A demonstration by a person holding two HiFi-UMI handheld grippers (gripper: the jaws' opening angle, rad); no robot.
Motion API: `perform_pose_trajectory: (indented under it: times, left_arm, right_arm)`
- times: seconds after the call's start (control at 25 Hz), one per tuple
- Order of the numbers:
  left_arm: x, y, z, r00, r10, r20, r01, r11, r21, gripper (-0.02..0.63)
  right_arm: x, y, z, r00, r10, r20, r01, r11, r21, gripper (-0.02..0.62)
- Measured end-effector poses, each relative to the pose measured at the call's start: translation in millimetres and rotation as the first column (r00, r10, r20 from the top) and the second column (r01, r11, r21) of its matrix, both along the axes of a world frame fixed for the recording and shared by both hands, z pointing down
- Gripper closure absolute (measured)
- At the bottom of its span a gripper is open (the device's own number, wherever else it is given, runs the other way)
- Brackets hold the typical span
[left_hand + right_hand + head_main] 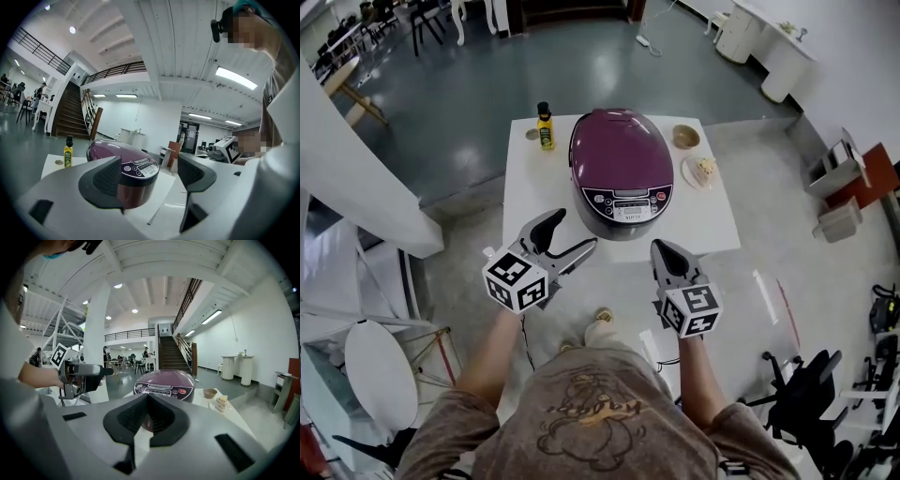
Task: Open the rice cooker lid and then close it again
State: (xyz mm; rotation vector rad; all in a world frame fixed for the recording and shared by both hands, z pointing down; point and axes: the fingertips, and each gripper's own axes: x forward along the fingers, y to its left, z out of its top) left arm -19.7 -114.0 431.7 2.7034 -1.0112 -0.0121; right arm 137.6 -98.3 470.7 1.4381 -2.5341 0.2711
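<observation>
While left gripper (578,228) gapes empty and right gripper (664,248) is pinched empty, best press the rice cooker lid (619,150) front squarely

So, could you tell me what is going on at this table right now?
A person stands at a white table, facing a purple rice cooker whose lid is shut. They hold the left tongs open and the right tongs closed on nothing, both hovering near the table's front edge, short of the cooker. A bottle, a bowl and a plate of food sit beside the cooker.
</observation>
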Motion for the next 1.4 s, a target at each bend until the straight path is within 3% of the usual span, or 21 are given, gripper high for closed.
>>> perform_pose_trajectory:
  times: [0.44, 0.64, 1.04, 1.4]
  left_arm:
    - [-9, 34, 29, 0.995, -0.07, 0.069, 0.068, 0.997, 0.022, 0.231]
    - [-26, 38, 39, 0.986, -0.157, 0.059, 0.156, 0.988, 0.02, 0.355]
    - [-61, 35, 53, 0.943, -0.329, 0.05, 0.328, 0.944, 0.015, 0.544]
    - [-63, 31, 56, 0.93, -0.362, 0.059, 0.361, 0.932, 0.021, 0.584]
  right_arm:
    - [8, 41, 13, 0.994, 0.045, 0.096, -0.05, 0.998, 0.044, 0.592]
    - [5, 46, 23, 0.992, 0.049, 0.116, -0.055, 0.997, 0.048, 0.592]
    - [9, 41, 36, 0.992, 0.079, 0.103, -0.083, 0.996, 0.042, 0.592]
    - [10, 36, 39, 0.99, 0.103, 0.101, -0.109, 0.992, 0.056, 0.594]
